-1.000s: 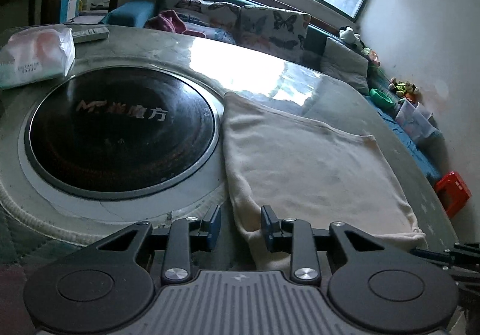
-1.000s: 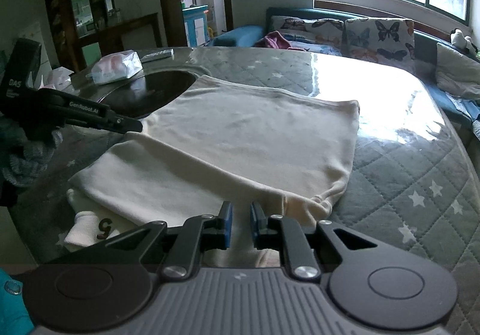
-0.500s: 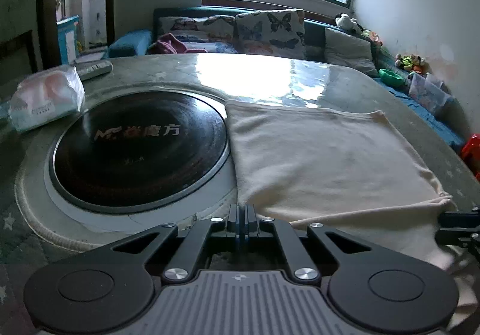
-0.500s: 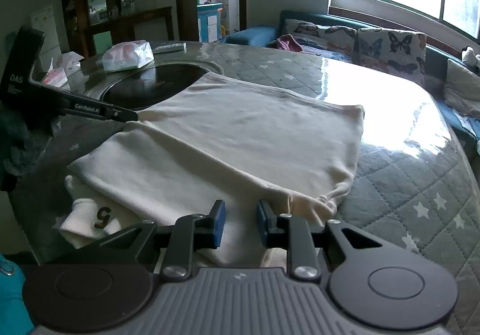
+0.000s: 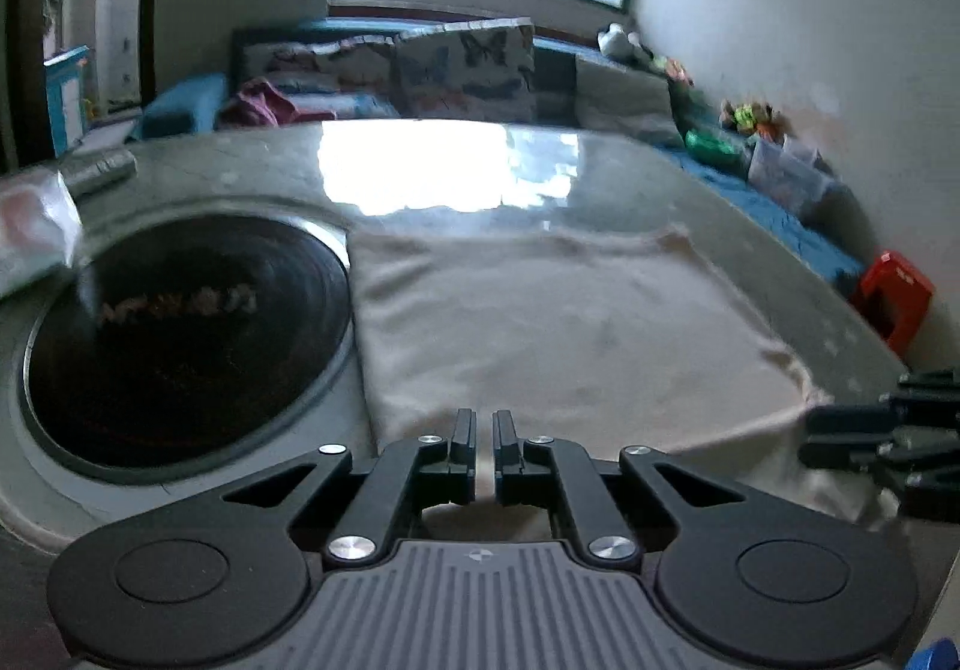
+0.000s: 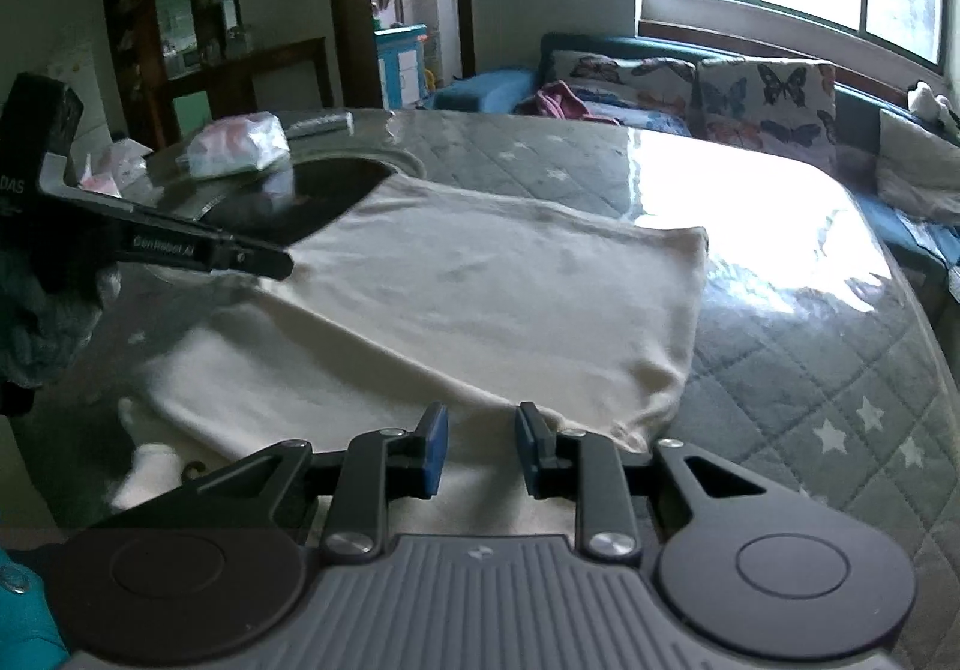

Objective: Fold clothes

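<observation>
Two grippers are working the near edge of a cream garment (image 6: 480, 298) lying flat on the table (image 6: 840, 346), partly doubled over. The left gripper (image 5: 485, 430) is holding its jaws nearly together, though whether cloth sits between them cannot be told; the right gripper (image 6: 477, 445) is standing wide above the hem. A good fold likely needs both corners pinched evenly and carried level.

One cream garment (image 6: 480, 298), two tissue packs (image 6: 237, 146), one remote (image 6: 321, 125), two butterfly cushions (image 6: 768, 99), one red stool (image 5: 894, 301)
</observation>
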A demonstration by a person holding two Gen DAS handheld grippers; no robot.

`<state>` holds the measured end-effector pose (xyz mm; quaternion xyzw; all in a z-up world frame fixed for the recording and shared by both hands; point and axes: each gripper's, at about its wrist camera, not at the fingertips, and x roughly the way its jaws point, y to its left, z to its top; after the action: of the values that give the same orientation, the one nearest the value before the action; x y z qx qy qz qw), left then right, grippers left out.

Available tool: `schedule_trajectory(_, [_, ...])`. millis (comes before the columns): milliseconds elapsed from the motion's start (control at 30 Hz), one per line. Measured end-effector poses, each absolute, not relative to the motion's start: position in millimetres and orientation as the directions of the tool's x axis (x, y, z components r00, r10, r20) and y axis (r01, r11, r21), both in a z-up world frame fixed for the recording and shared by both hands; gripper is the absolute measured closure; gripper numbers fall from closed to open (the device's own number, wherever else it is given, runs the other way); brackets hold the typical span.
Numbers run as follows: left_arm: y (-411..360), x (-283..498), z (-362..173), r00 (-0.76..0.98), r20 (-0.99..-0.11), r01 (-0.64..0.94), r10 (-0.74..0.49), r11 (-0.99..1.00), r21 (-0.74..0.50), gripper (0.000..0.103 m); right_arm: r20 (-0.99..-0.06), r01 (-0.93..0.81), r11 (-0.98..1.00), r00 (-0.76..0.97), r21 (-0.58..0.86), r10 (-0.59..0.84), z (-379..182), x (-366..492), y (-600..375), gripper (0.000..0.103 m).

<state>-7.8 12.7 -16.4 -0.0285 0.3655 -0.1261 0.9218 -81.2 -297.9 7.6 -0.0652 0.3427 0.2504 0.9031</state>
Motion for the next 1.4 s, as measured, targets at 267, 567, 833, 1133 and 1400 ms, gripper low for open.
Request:
schedule_trajectory(267, [15, -35, -7, 0.723, -0.634, 0.271, -0.275, 0.957, -0.106, 0.092, -0.648, -0.487, 0.872, 0.648, 0.051, 0.400, 12, -92, -308, 0.079])
schedule_trajectory(567, [-7, -84, -1, 0.680, -0.638, 0.472, -0.361, 0.881, 0.005, 0.080, -0.665, -0.522, 0.853, 0.641, -0.012, 0.383, 11, -112, -303, 0.079])
schedule_trajectory(833, [-20, -130, -3, 0.655, -0.648, 0.617, -0.390, 0.770, 0.160, 0.060, -0.661, -0.556, 0.827, 0.652, -0.085, 0.370, 16, -129, -300, 0.076])
schedule_trajectory(1133, [-33, -156, -26, 0.657, -0.641, 0.692, -0.397, 0.655, 0.304, 0.060, -0.678, -0.570, 0.816, 0.638, -0.098, 0.364, 14, -135, -300, 0.072])
schedule_trajectory(1400, [-46, -158, -38, 0.690, -0.587, 0.692, -0.424, 0.624, 0.363, 0.060, -0.680, -0.604, 0.781, 0.640, -0.157, 0.358, 25, -154, -300, 0.061])
